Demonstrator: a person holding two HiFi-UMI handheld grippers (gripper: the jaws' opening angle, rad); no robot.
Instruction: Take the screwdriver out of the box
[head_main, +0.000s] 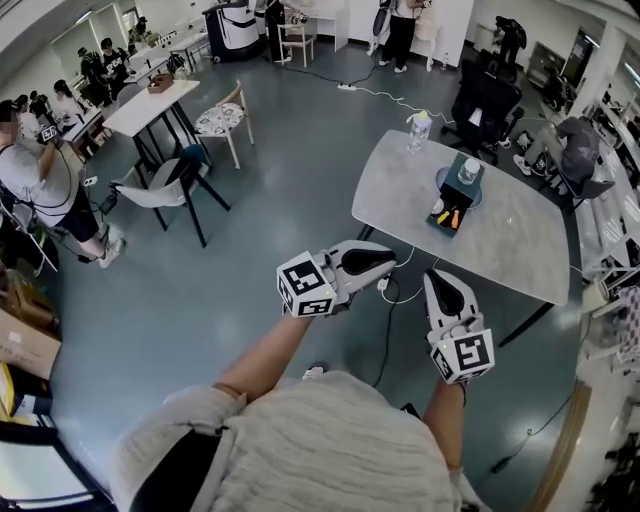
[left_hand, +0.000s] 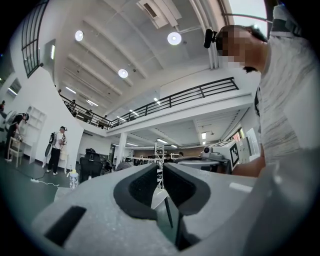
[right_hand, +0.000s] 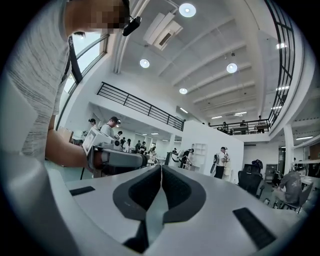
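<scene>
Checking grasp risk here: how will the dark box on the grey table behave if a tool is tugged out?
The box looks small and narrow, so it probably tips or lifts easily. The table top appears smooth, so the box may well slide when pulled. Its weight cannot be judged from this far away.

The box (head_main: 455, 205) stands near the middle of the tabletop (head_main: 520, 245), with a bottle (head_main: 419, 130) at the far left corner. Before the tabletop's near edge, the left hand-held gripper (head_main: 390, 262) hangs beside the right hand-held gripper (head_main: 433, 276), both well apart from the box. A chair (head_main: 165, 195) stands far to the left.
</scene>
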